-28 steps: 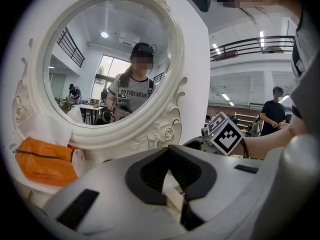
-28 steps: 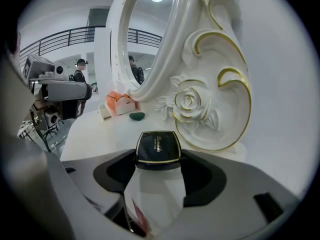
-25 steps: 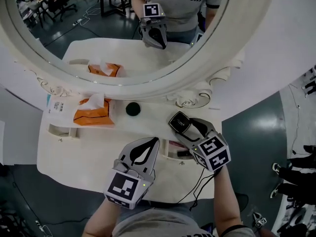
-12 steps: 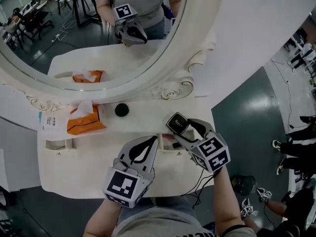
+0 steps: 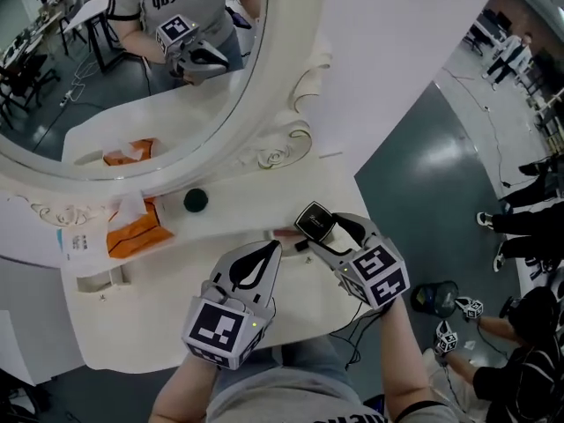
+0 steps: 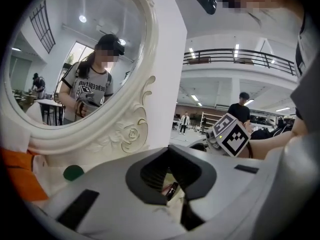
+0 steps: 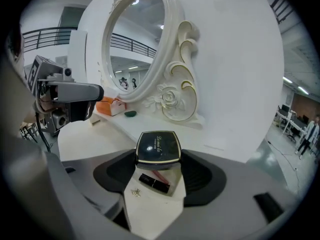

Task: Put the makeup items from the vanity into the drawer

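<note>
Right gripper [image 7: 159,156] pinches the black compact [image 7: 158,146] by its sides, held level just above the open drawer [image 7: 172,193] at the vanity's front edge. A black lipstick tube [image 7: 154,183] and a pinkish item already lie in the drawer, right under the compact. Left gripper [image 5: 269,256] sits just left of the drawer over the vanity top [image 5: 176,311], with its jaw tips pressed together and nothing in them. Its body blocks part of the drawer in the head view. A dark green round piece [image 5: 196,201] rests further back, near the mirror frame [image 5: 273,152] and well apart from both grippers. An orange tissue pack [image 5: 137,233] sits left of it, with a white card [image 5: 75,241] beside the pack. The mirror reflects the person and one gripper. Other people are on the floor to the right.
</note>
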Tool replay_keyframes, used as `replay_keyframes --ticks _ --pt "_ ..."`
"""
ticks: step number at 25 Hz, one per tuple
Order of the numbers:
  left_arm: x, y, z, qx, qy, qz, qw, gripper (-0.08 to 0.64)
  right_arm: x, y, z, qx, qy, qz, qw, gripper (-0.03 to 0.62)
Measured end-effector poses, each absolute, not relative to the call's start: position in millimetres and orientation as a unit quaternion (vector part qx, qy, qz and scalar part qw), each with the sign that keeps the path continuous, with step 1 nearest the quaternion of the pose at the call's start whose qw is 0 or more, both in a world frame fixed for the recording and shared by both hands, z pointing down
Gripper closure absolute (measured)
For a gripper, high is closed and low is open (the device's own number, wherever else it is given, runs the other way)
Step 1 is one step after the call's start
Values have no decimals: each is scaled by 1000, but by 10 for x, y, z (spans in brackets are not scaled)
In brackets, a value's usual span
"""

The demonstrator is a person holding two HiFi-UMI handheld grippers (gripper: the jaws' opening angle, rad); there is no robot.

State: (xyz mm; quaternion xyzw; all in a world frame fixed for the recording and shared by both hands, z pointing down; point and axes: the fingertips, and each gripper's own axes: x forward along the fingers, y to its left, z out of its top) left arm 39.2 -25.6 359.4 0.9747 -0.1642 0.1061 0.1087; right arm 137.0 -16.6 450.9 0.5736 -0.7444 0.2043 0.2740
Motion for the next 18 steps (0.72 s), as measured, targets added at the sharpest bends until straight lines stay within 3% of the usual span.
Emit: replay_keyframes --ticks 18 --pt "393 -163 3657 982 -111 111 109 522 1311 143 4719 606 -708 244 268 287"
